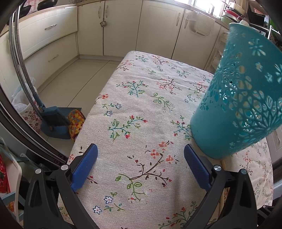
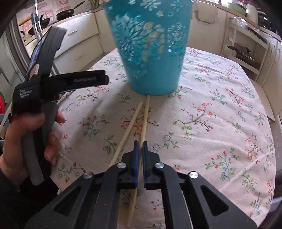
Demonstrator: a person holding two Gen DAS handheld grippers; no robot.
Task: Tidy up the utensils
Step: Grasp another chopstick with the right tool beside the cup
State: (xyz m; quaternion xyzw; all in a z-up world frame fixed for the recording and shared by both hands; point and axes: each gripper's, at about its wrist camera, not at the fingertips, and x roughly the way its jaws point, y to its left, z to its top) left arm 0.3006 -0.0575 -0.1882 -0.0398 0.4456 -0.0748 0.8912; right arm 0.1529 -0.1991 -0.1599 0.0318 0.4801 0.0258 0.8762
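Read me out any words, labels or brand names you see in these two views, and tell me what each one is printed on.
"Data Acquisition System": white print on the black body of the left gripper, right wrist view.
"GenRobot.ai", as best it reads, slightly blurred: on that gripper's upper finger.
Pink patterned sheet behind the stove: markings too small and blurred to read.
Left wrist view: no readable text.

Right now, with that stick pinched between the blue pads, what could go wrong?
1. The right hand-held gripper grips one chopstick while the second chopstick lies close alongside; lifting may knock it away.
2. The held stick's far tip sits at the teal holder base, so pushing forward could nudge it.
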